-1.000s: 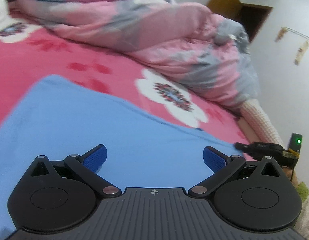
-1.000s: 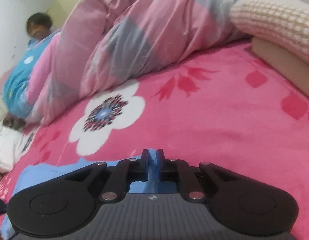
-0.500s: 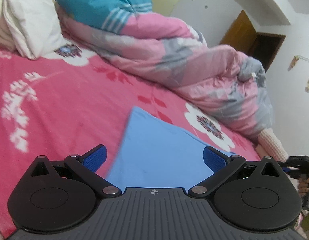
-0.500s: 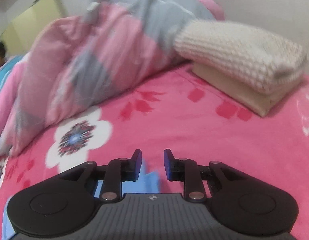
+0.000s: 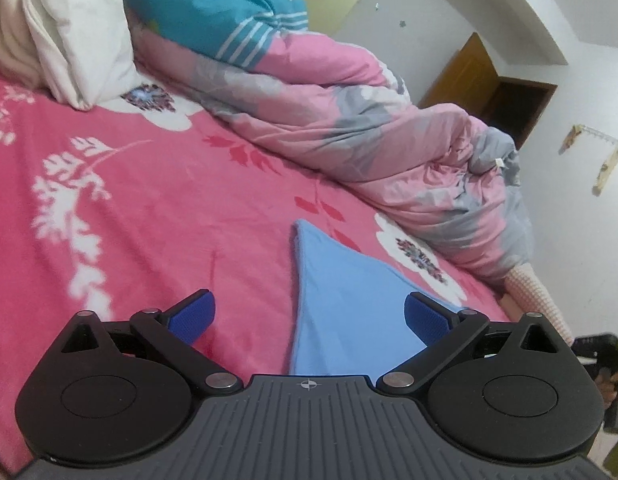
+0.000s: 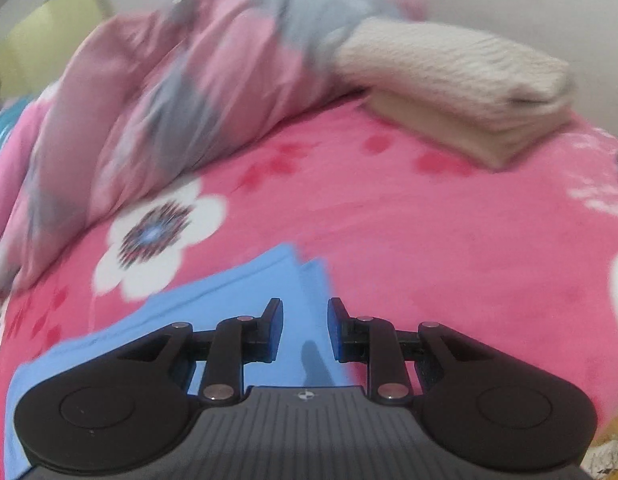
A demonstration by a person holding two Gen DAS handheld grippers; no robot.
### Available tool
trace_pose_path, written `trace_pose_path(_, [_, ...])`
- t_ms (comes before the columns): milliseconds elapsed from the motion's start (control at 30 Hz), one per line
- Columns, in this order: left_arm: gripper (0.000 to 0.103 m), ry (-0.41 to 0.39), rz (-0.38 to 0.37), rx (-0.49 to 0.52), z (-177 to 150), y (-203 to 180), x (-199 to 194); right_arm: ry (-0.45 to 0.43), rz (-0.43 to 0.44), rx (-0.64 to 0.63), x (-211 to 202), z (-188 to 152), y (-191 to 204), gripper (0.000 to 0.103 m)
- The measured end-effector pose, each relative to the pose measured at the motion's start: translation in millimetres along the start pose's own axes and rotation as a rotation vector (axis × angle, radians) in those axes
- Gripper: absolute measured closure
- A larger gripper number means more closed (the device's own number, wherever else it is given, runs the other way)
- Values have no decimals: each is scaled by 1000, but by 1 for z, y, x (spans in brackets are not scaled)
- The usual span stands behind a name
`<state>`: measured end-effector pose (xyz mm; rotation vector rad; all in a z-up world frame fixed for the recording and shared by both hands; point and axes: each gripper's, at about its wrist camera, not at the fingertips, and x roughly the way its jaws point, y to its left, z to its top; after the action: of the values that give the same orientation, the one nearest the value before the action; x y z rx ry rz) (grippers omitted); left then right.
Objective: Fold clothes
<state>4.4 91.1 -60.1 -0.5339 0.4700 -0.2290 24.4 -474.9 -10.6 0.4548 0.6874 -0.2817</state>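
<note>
Blue garment (image 6: 229,304), folded flat with stacked edges showing at its far corner, lies on the pink flowered bedspread (image 6: 429,240) right below both tools. Over it the right hand-held gripper (image 6: 305,328) has its jaws a little apart, nothing pinched between them; the cloth shows through the gap, and the blue pads (image 6: 275,332) hang clear of it. The left hand-held gripper (image 5: 307,314) stands with jaws spread wide, empty, one blue pad (image 5: 193,314) over bare bedspread and the other over the garment's near part. In the left wrist view the garment (image 5: 341,304) narrows to a point aimed up the bed.

Just beyond the garment's far corner a white printed flower (image 6: 157,236) marks the bedspread. Behind it a rumpled pink and grey duvet (image 5: 349,128) runs along the far side of the bed. At the duvet's end, in the right wrist view, a cream knitted item (image 6: 449,68) sits folded on top of a beige folded piece (image 6: 449,132); that view is blurred. At the head of the bed a white pillow (image 5: 77,28) leans, and beside it a person in a teal patterned top (image 5: 213,4) sits partly under the duvet. A brown wooden door (image 5: 465,76) stands open in the white wall behind
</note>
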Motion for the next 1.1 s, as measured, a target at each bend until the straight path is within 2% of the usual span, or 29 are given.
trace_pose_path(167, [2, 61, -33, 48, 20, -11, 44, -16, 51, 85, 12, 14, -32, 77])
trace_pose_path(300, [1, 80, 11, 154, 33, -17, 85, 31, 154, 88, 34, 19, -40, 77])
trace_pose_path(333, [1, 92, 25, 138, 36, -13, 94, 47, 176, 67, 39, 19, -38, 77])
trace_pose_path(400, [2, 131, 24, 44, 39, 3, 104, 66, 207, 4, 48, 18, -32, 77])
trace_pose_path(467, [1, 111, -10, -17, 39, 13, 100, 66, 236, -79, 50, 15, -24, 77])
trace_pose_path(633, [1, 111, 0, -12, 40, 7, 94, 31, 317, -250, 51, 10, -8, 77])
trace_pose_path(733, [1, 130, 9, 0, 39, -1, 95, 21, 303, -314, 55, 8, -1, 77])
trace_pose_path(967, [2, 174, 73, 103, 31, -19, 102, 58, 280, -380, 71, 3, 0, 81])
trace_pose_path(1033, [3, 179, 86, 118, 30, -21, 102, 55, 290, -386, 71, 2, -1, 86])
trace_pose_path(1100, [4, 183, 97, 129, 30, -23, 104, 51, 293, -387, 72, 1, 0, 96])
